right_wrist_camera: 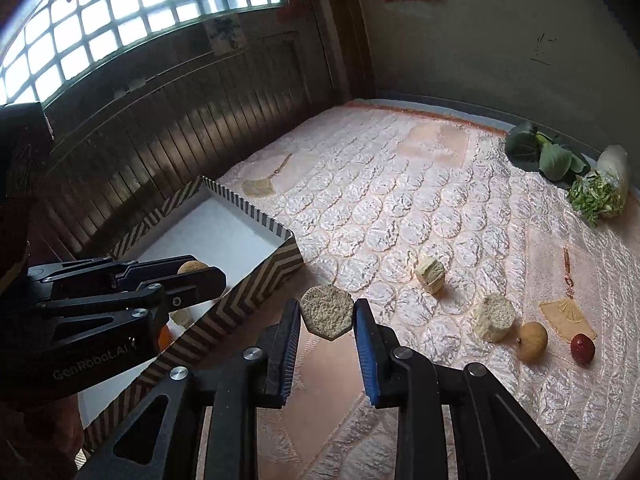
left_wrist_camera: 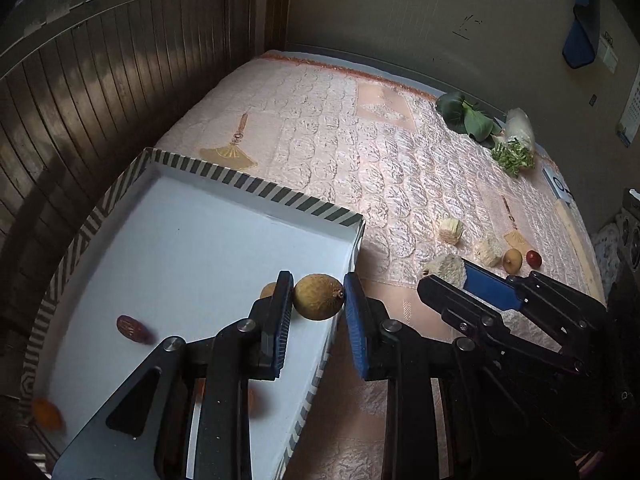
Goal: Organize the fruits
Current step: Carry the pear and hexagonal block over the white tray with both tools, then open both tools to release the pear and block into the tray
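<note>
Two grippers are in your hands, and each one holds something. Your left gripper is clamped on a round yellow-brown fruit, pinched between its blue-padded fingers and held over the near right corner of a shallow white tray with a black-and-white striped rim. Inside the tray, a dark red date lies near the left side, another yellow-brown fruit peeks out behind your left finger, and an orange piece sits blurred at the lower left edge. Your right gripper is closed on a pale, rough, hexagon-shaped chunk, held above the pink quilted mattress just to the right of the tray's outer wall. Spread on the mattress to the right are two more pale chunks, one farther back and one nearer, then a loose yellow-brown fruit and, just beside it, a small red fruit. Well apart, near the far right edge, lie dark leafy greens, a bag of chopped greens and a white vegetable behind it. Dark wooden panelling runs along the left, beneath a bright gridded window.
</note>
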Demonstrator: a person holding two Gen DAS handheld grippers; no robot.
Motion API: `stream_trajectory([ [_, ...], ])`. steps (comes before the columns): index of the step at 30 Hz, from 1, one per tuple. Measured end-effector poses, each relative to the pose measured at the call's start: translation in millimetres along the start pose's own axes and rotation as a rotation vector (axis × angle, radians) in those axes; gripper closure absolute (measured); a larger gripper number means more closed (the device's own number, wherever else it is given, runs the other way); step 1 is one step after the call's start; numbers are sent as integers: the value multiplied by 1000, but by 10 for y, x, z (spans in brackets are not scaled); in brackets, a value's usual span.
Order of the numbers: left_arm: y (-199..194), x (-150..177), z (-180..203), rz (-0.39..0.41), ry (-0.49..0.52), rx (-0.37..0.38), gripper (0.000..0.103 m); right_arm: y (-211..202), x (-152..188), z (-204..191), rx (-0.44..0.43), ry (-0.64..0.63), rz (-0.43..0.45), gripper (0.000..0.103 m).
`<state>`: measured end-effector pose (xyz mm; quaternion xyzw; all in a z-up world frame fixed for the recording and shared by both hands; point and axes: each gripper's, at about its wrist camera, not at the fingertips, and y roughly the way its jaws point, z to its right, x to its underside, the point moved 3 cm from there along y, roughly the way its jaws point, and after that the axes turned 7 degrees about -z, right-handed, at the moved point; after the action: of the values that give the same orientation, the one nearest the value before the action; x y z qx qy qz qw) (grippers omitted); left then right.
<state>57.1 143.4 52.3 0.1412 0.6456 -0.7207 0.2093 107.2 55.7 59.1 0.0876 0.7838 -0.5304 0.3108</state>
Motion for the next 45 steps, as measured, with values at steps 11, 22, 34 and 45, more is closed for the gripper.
stream_trajectory([
  [11,139,-90,-648,-32,-123,-32,78,397,-220,-542,-51,-106,-30,77],
  [22,255,-55,-845,-55,-164,-73,78,822,-383,-578,-29,-116,-68,77],
  [34,265,-48,-827,-30,-169,-129,75,896,-403,-605,-15,-130,-80,77],
  [45,88,30,-768,51,-172,-185,67,701,-332,-572,-60,-94,-38,73],
])
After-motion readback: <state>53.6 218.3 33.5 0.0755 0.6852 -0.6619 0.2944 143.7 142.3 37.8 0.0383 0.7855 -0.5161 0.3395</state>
